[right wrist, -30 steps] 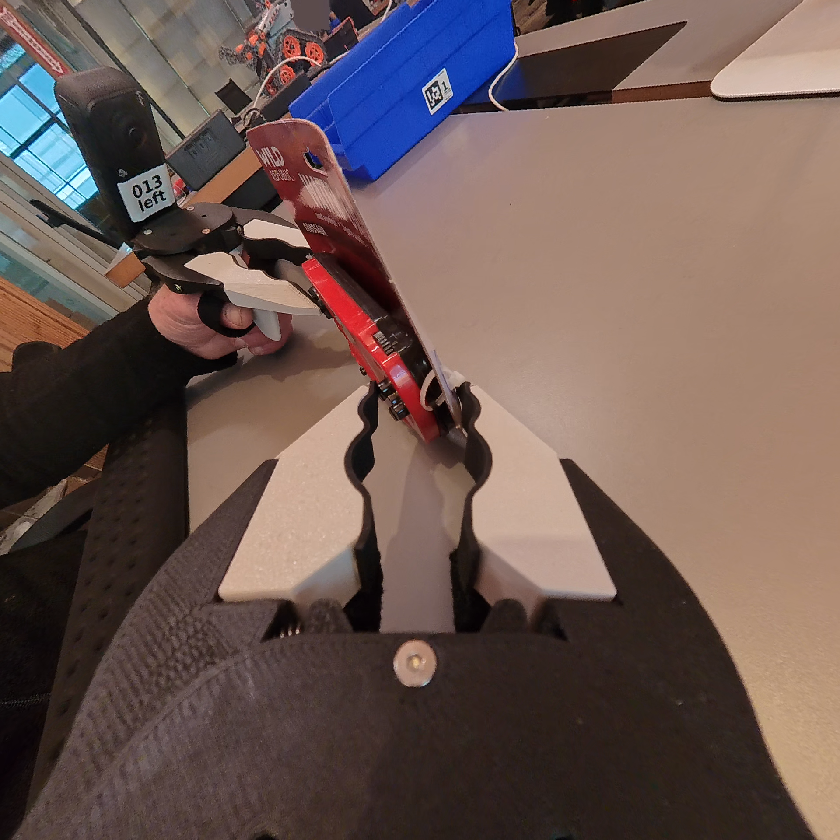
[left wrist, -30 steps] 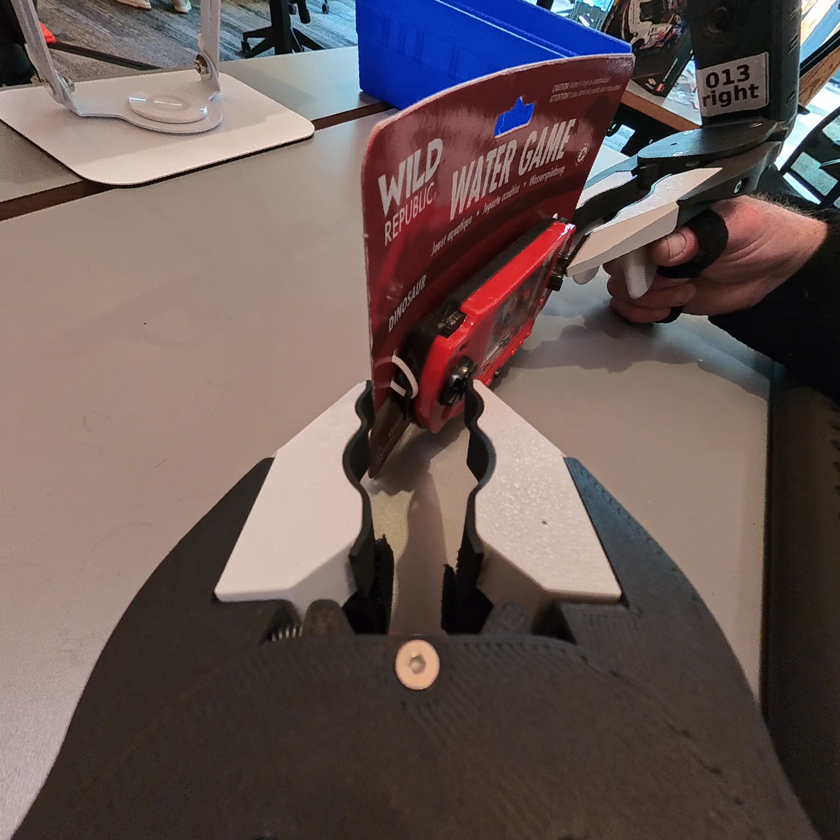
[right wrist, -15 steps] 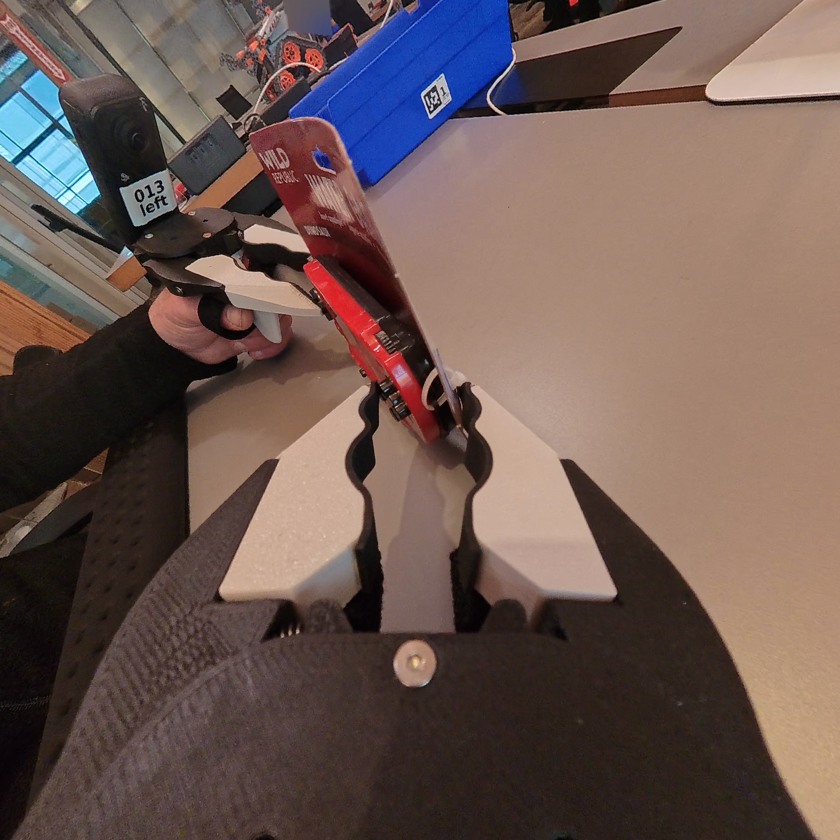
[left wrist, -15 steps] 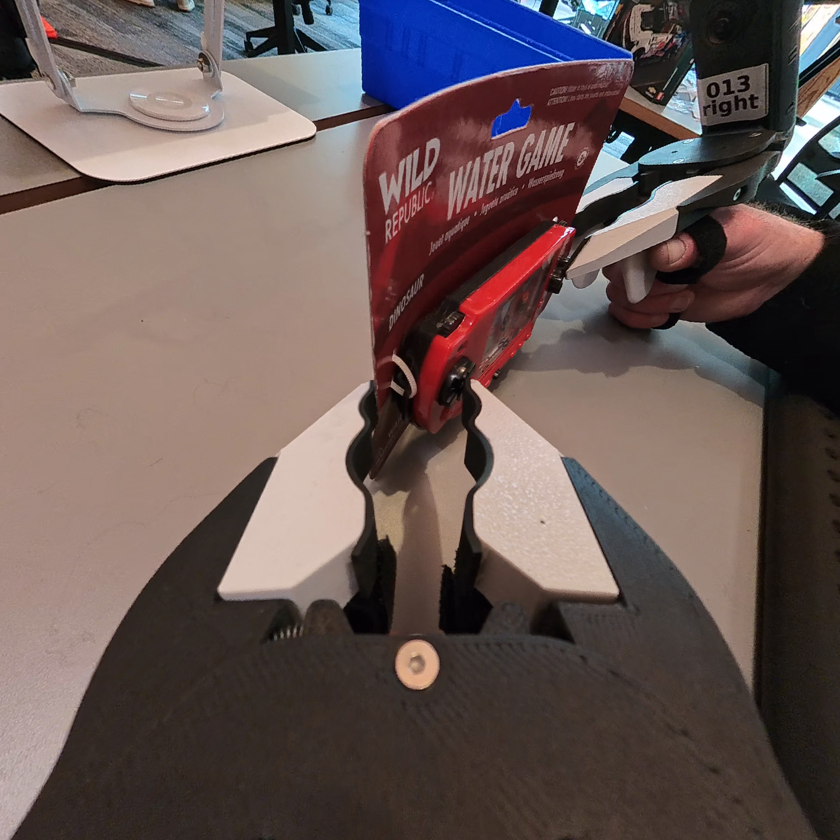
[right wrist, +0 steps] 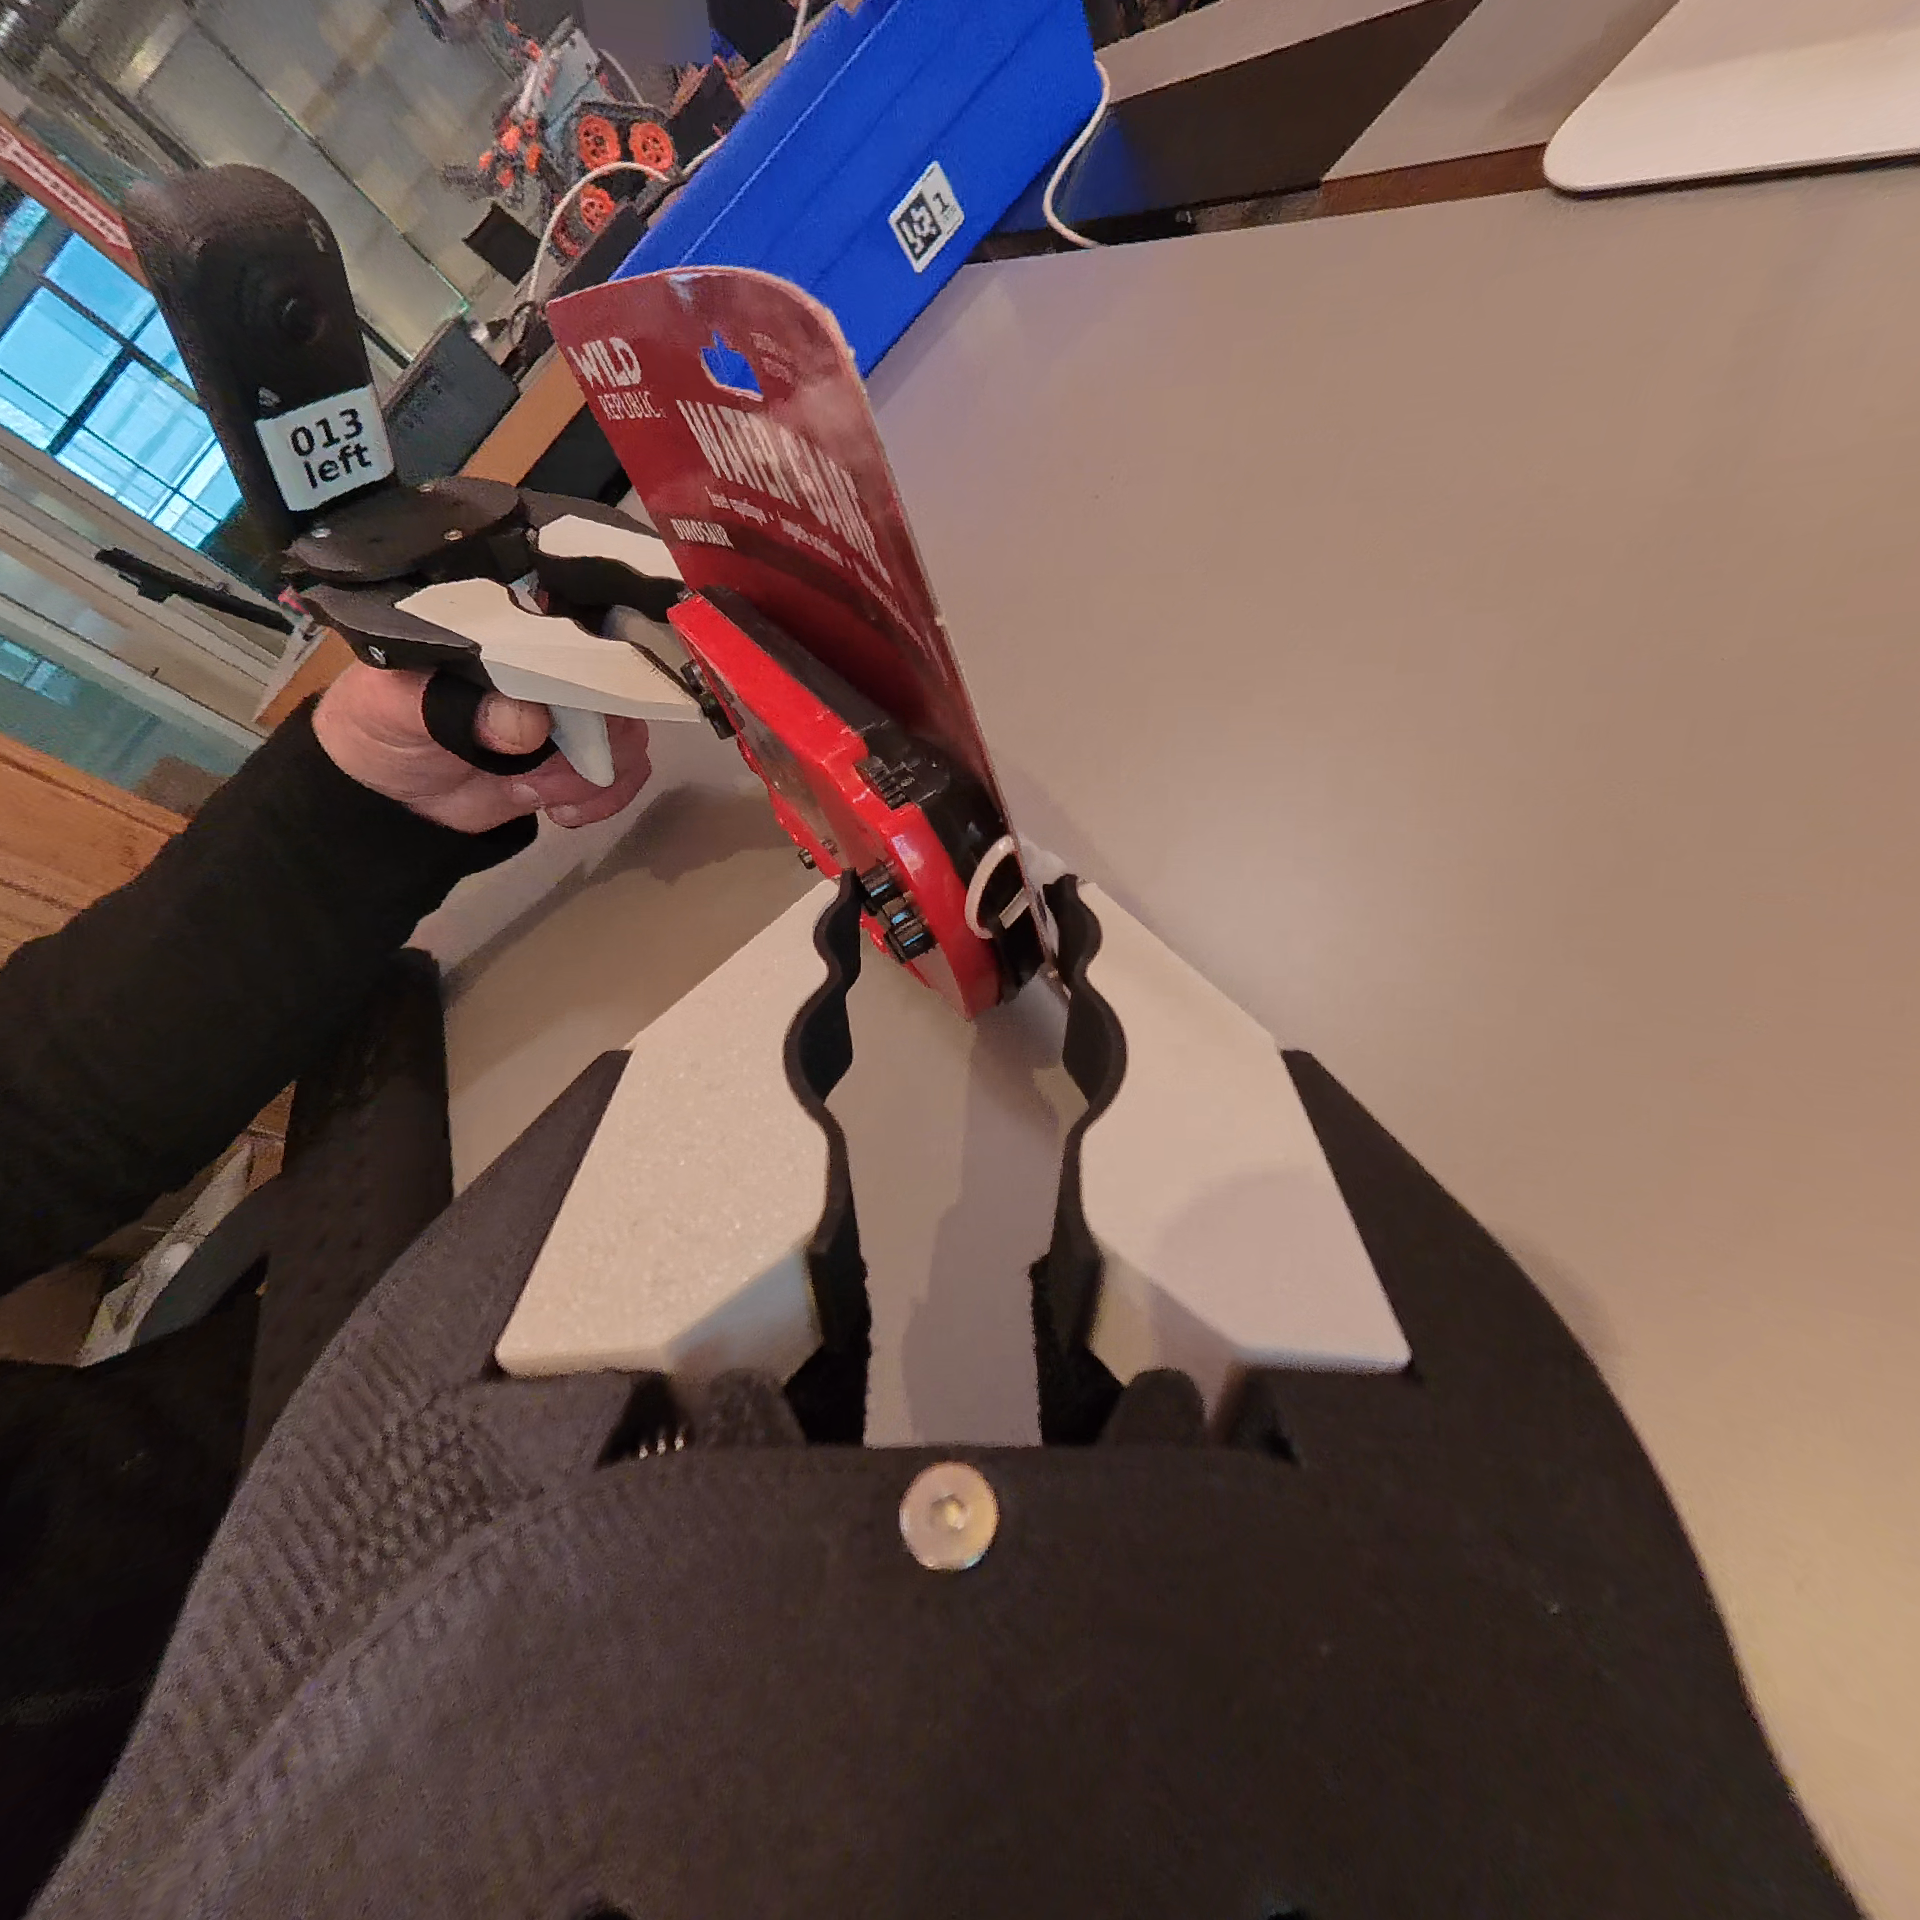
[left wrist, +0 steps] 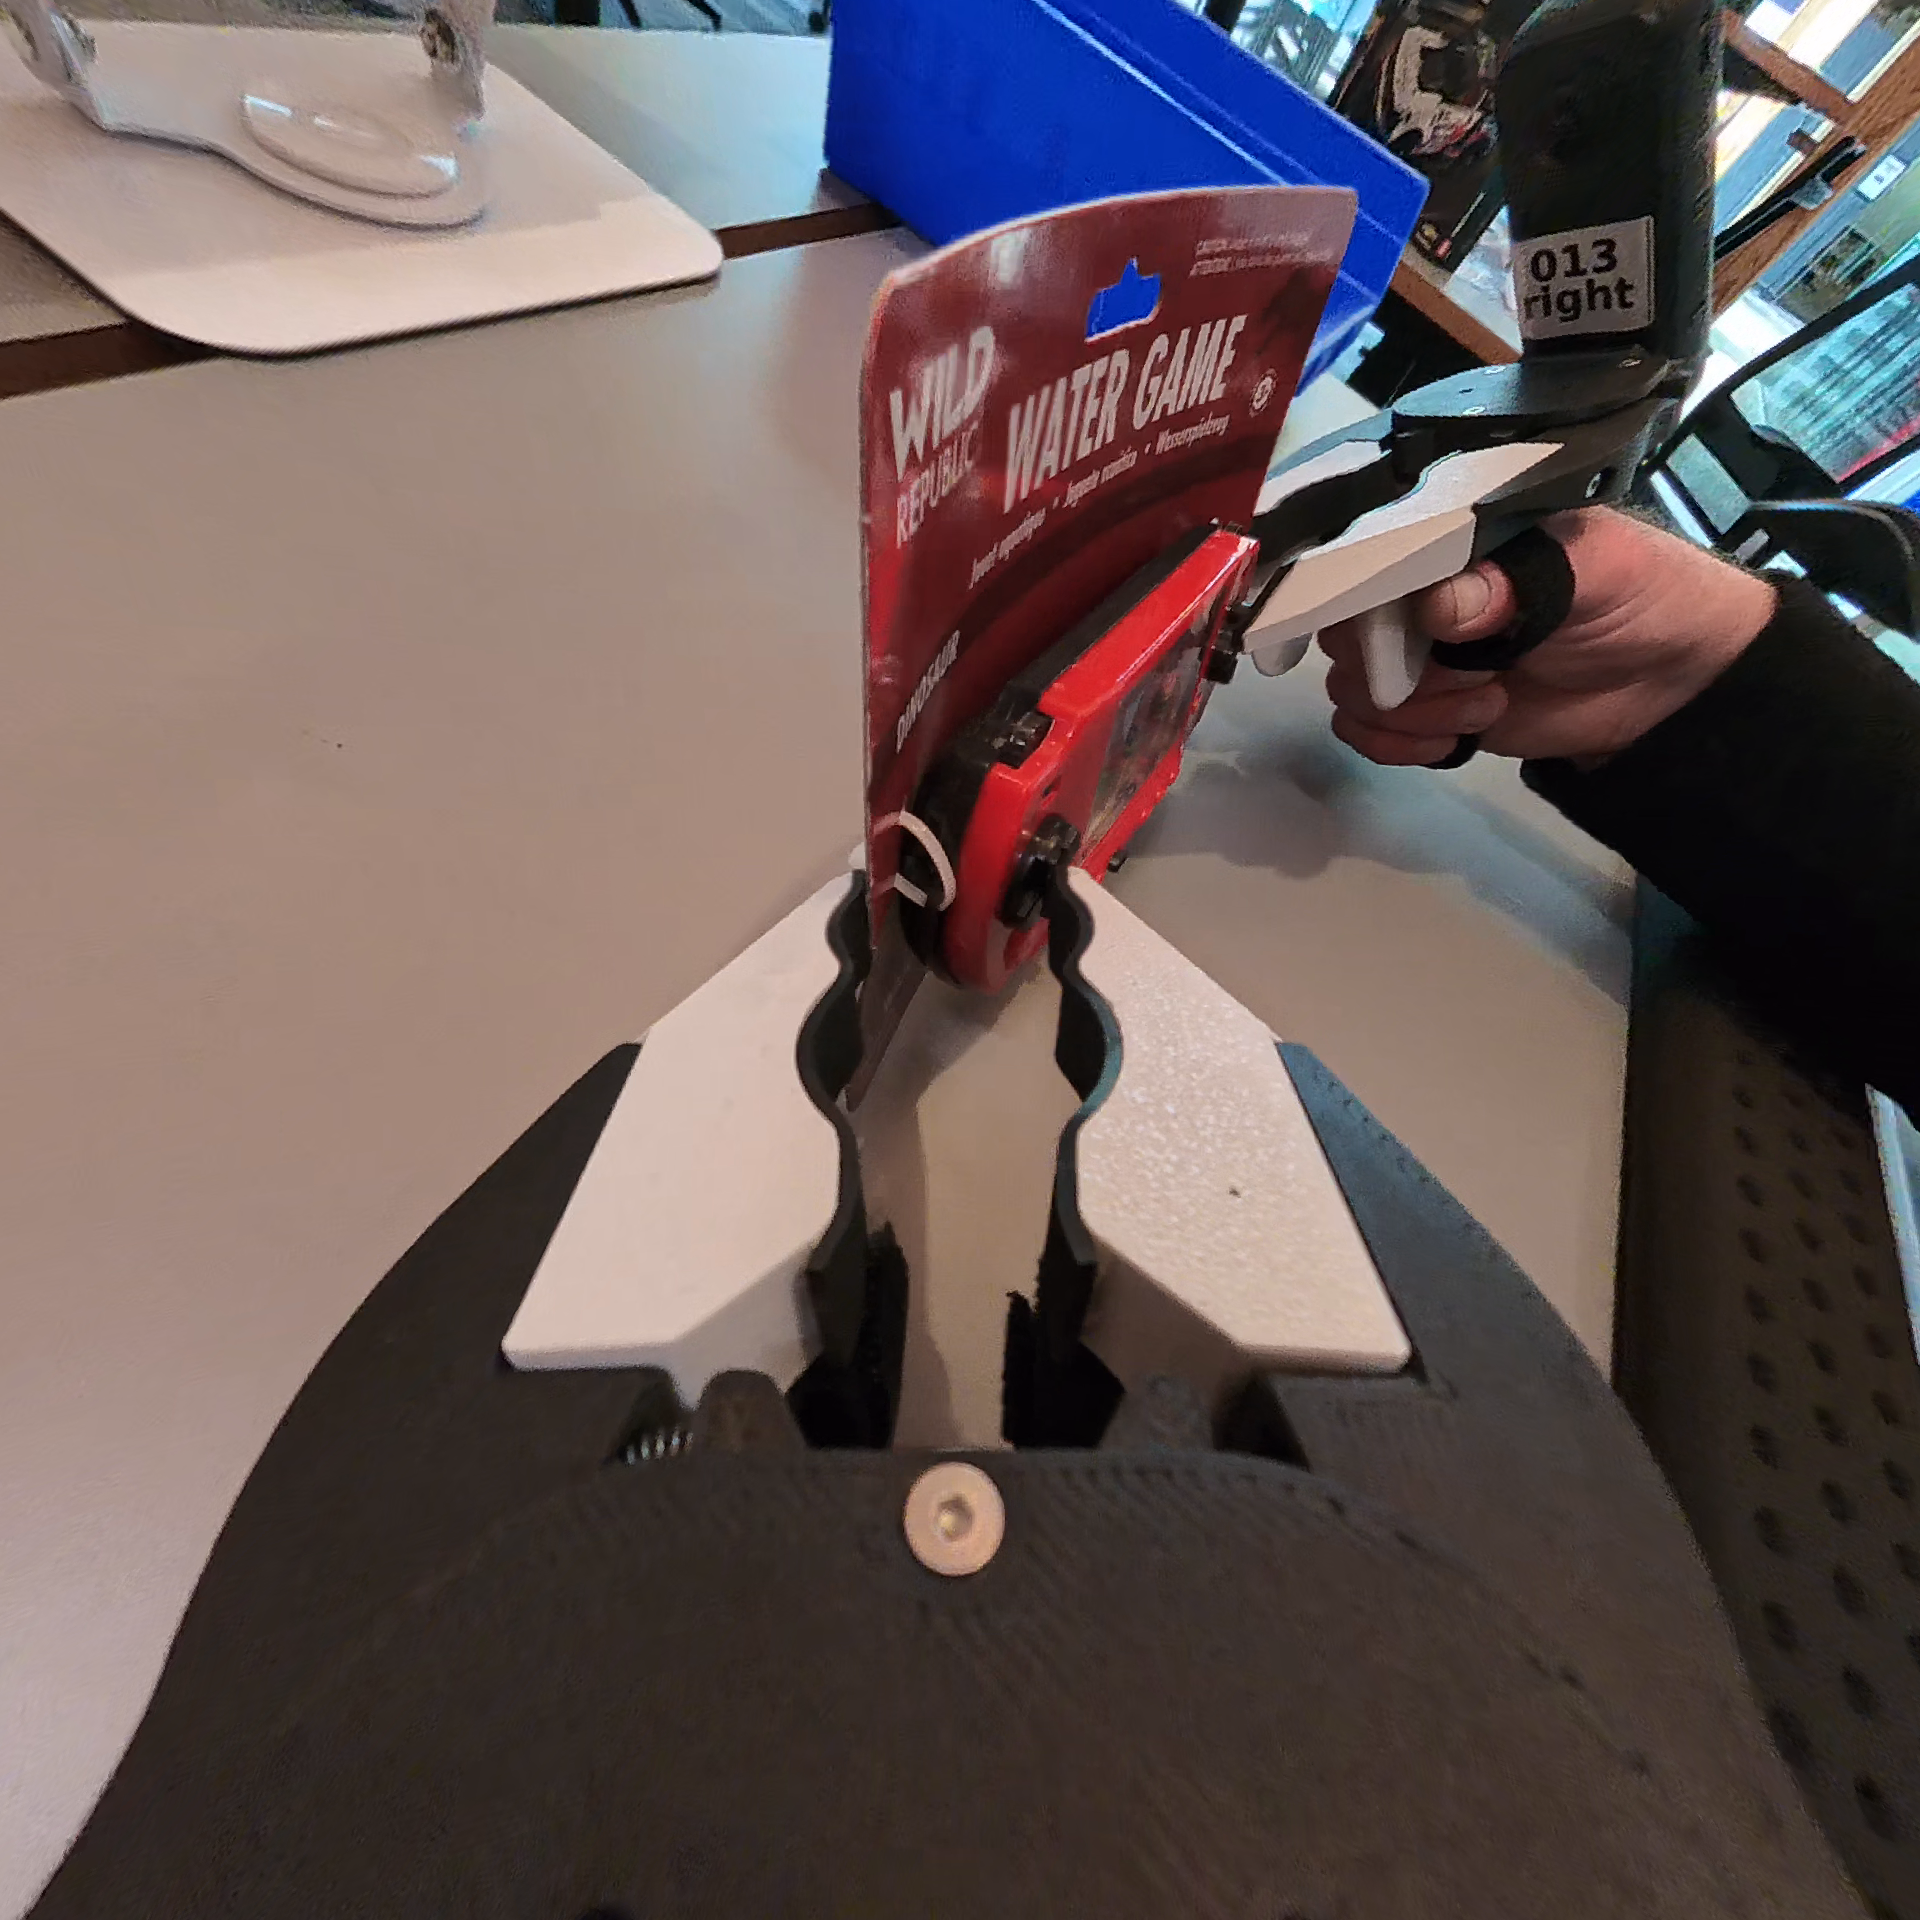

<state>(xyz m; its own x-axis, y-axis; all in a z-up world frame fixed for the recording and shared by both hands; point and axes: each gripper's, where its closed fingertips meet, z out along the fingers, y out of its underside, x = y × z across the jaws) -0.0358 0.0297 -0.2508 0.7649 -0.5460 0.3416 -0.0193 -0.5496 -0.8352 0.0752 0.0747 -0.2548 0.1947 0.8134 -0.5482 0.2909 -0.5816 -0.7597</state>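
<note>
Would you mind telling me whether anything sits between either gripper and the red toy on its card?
Nothing visible does. The left gripper grips one end of the red toy and its backing card, and the right gripper grips the opposite end.

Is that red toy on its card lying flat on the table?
No, the toy and its card stand on edge, gripped at each end by the left tool and right tool.

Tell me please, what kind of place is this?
Probably a robotics lab or workshop. A long grey table carries a blue storage bin, orange-wheeled robots stand behind it, and two hand-held claws grip a carded red toy.
</note>
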